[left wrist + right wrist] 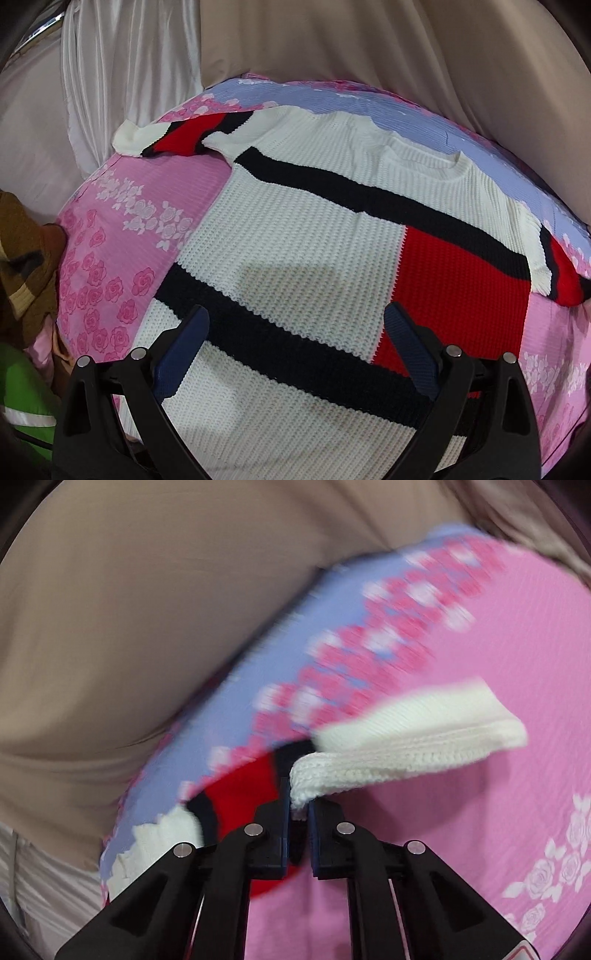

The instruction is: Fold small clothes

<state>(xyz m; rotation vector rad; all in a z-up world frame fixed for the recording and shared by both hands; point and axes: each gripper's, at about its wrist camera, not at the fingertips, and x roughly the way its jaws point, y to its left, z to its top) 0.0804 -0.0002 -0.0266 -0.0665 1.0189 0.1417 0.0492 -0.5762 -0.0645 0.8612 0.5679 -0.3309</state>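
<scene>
My left gripper point(295, 354) hangs released, fingers wide apart, above the lower part of a white, black and red sweater point(295, 229) spread flat on a pink flowered bedsheet point(122, 258). My right gripper point(298, 812) is clenched on the sweater's white sleeve cuff point(406, 746), lifted off the sheet.

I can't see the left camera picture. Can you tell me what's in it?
A white sweater with black stripes and a red patch lies spread flat on a pink flowered bedsheet. The open left hand-held gripper hovers above its bottom edge, holding nothing.
</scene>
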